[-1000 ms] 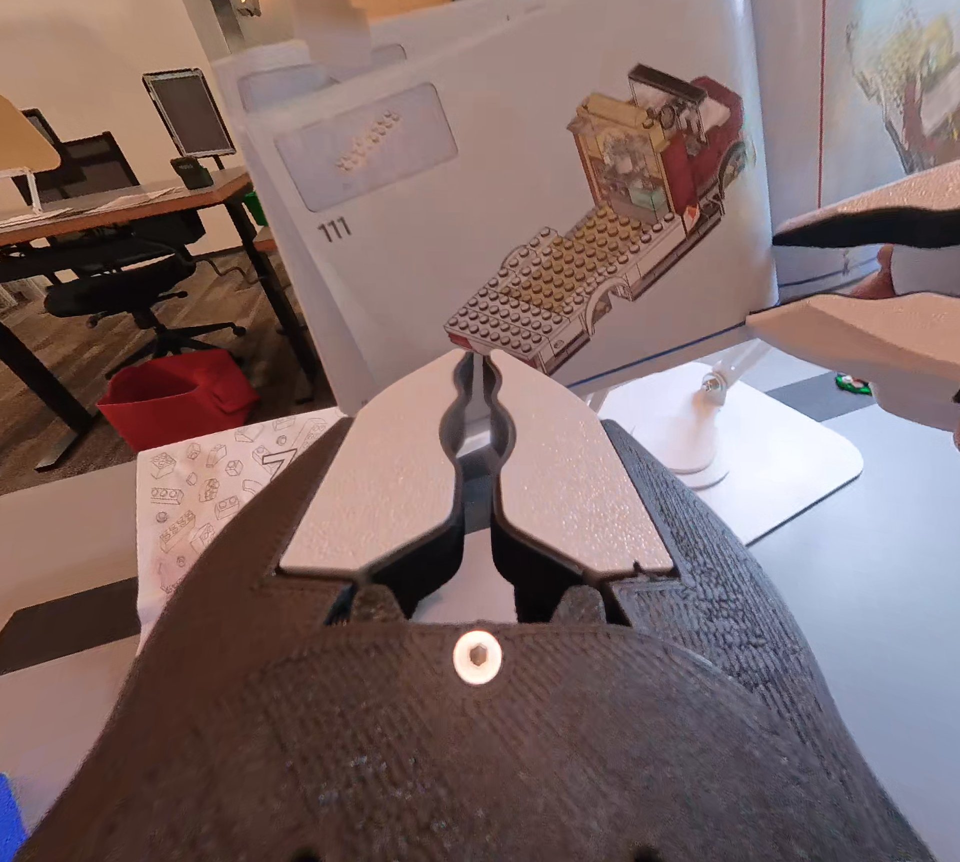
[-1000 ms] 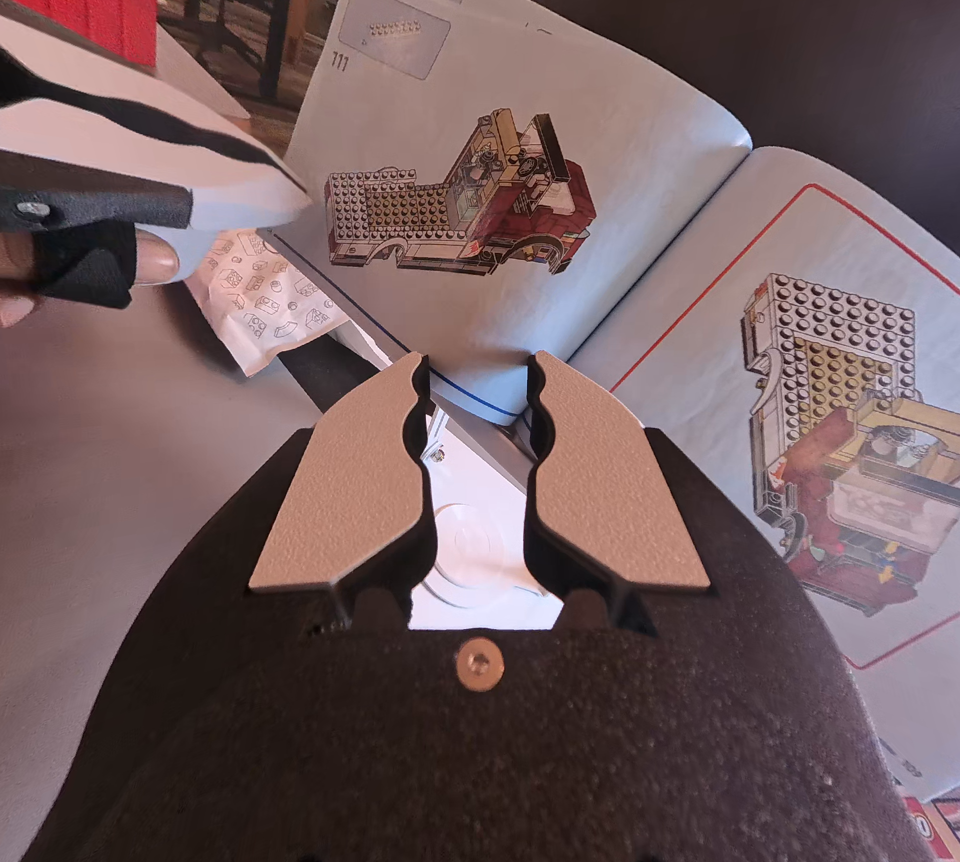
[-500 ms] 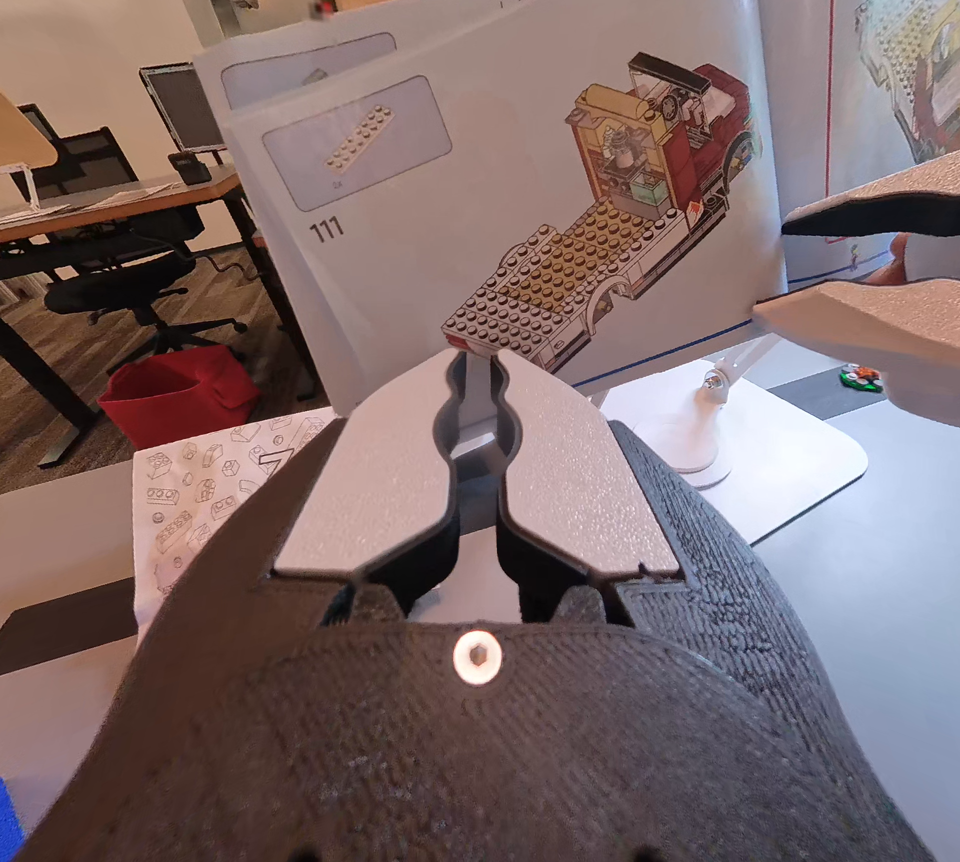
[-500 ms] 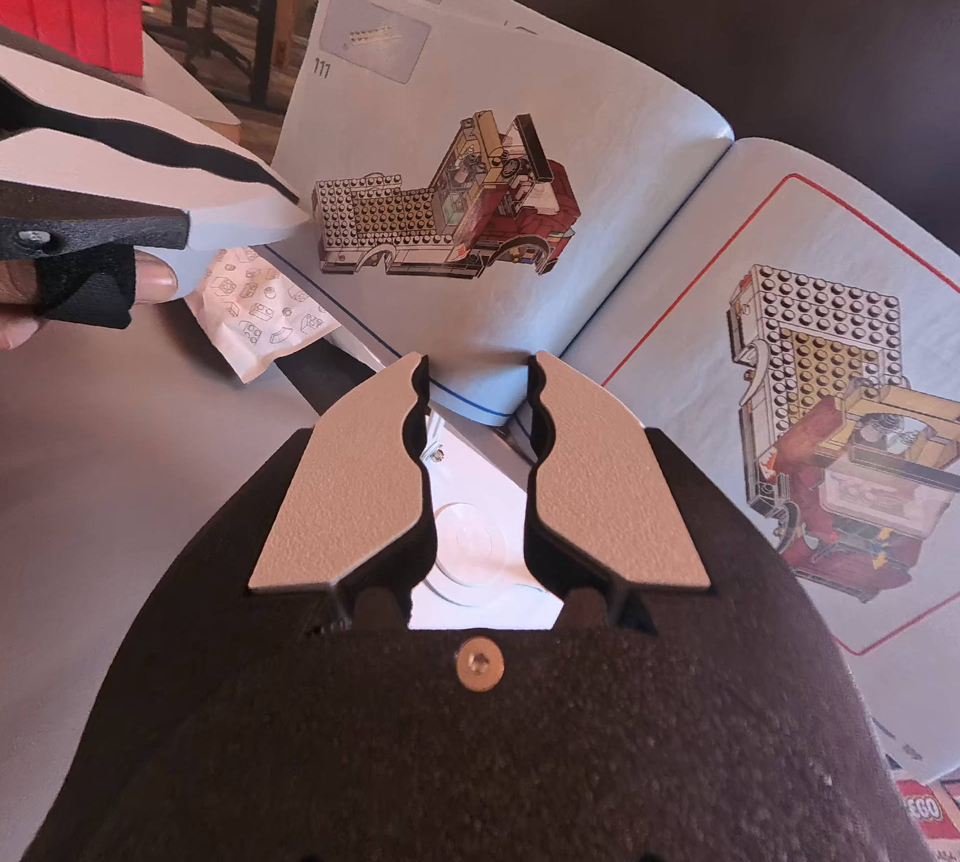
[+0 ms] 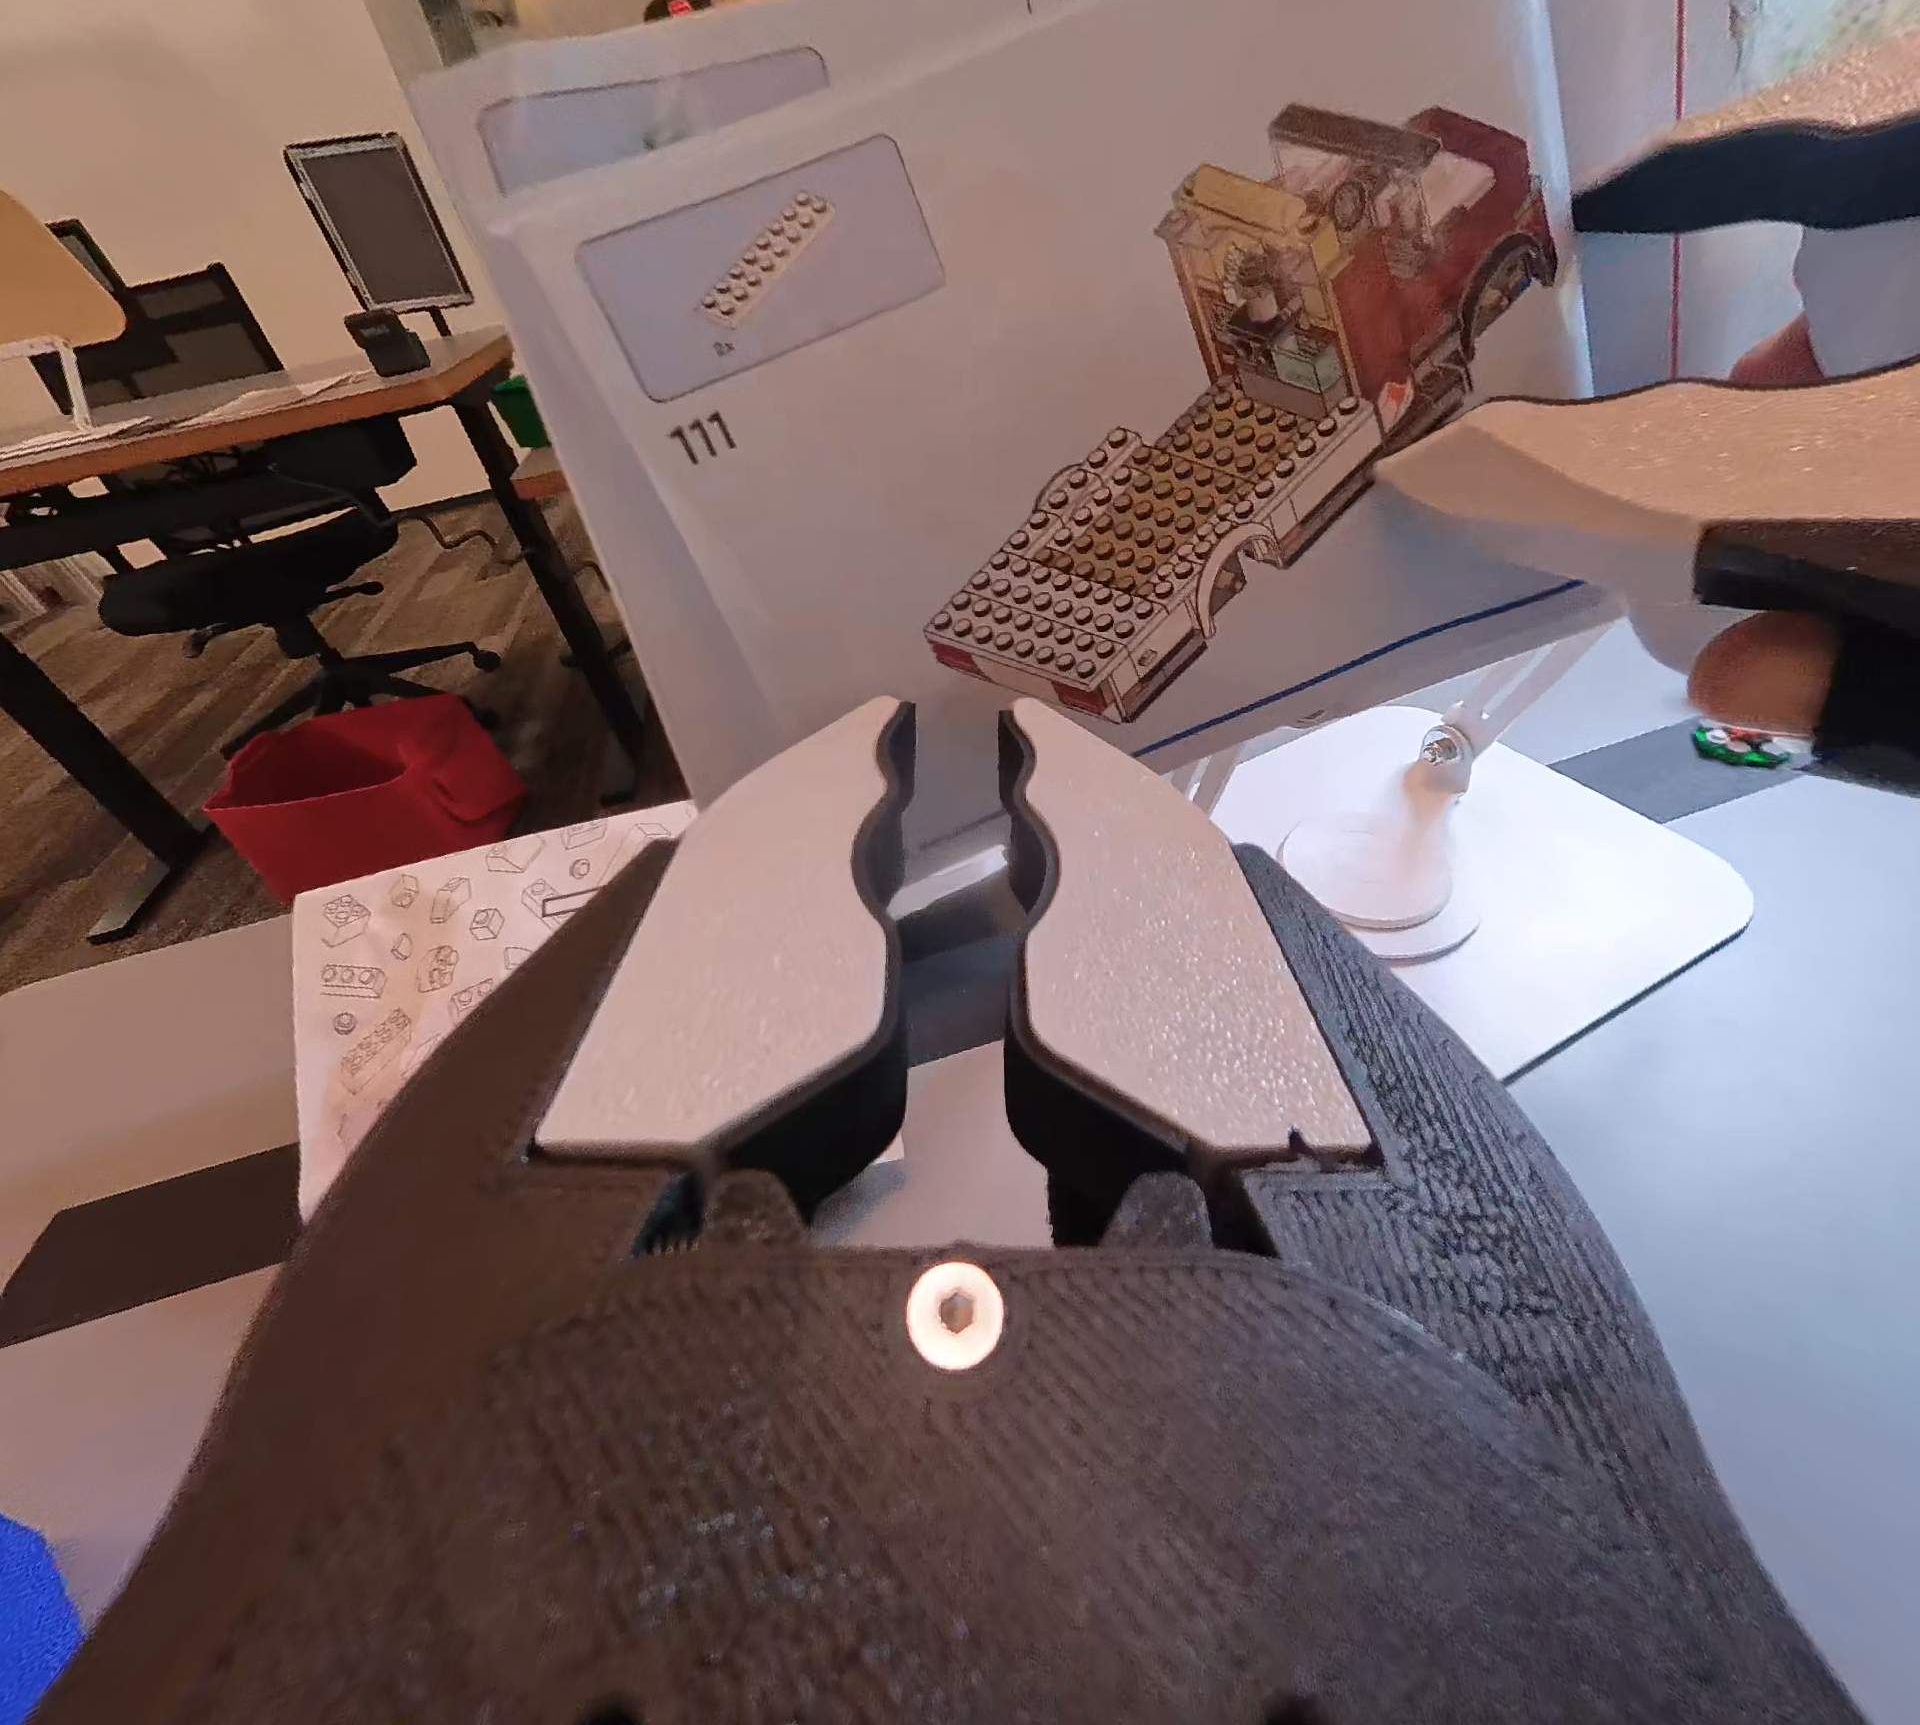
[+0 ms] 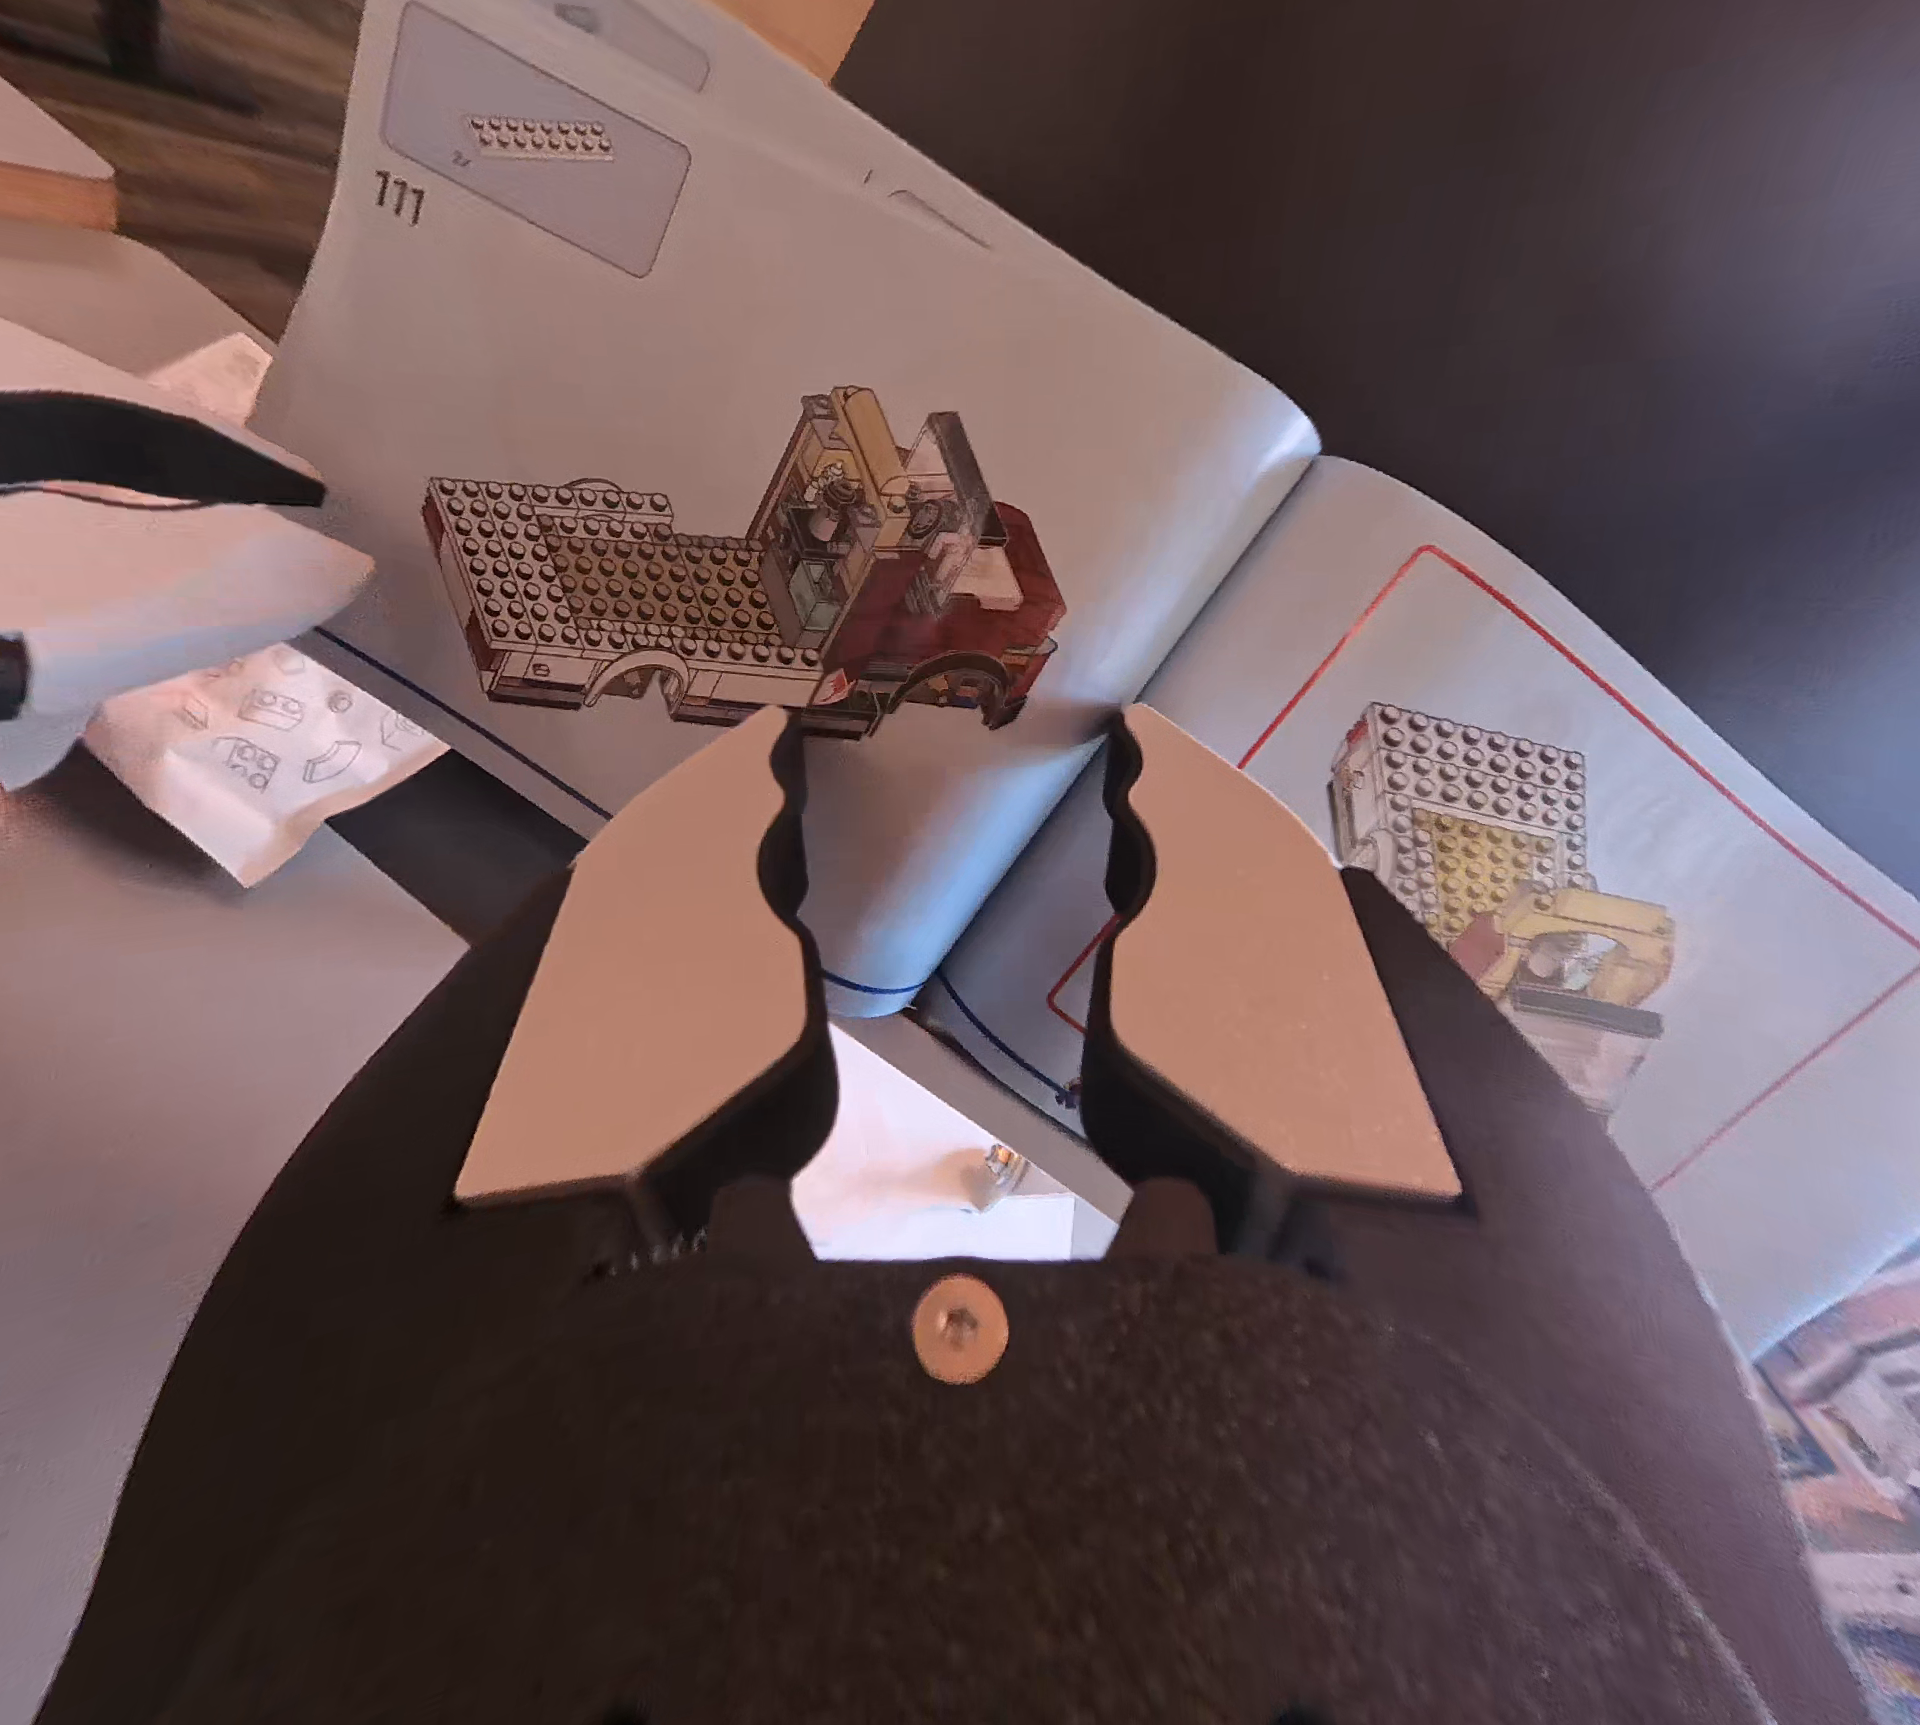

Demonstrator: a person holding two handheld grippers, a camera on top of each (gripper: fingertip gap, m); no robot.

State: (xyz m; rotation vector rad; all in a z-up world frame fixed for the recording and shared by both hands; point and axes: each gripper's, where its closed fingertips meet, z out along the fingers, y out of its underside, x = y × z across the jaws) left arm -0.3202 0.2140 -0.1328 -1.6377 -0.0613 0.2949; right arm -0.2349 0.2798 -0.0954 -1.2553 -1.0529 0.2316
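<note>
The left gripper (image 5: 956, 719), jaws slightly apart on nothing, and the right gripper (image 6: 951, 725), jaws wide and bare, hover near the lower edge of the open instruction booklet (image 6: 727, 345) propped on a white stand (image 5: 1455, 854), grey table (image 5: 1766, 1156) clear alongside.

An open instruction booklet (image 5: 1039, 387) stands at twelve o'clock on a white stand (image 5: 1507, 896) on the grey table (image 5: 1714, 1260). A printed paper bag (image 5: 416, 937) lies at nine o'clock. Farther off at ten o'clock sit a red bin (image 5: 353, 782), a wooden desk (image 5: 260, 418), a black office chair (image 5: 239, 574) and a monitor (image 5: 379, 221).
</note>
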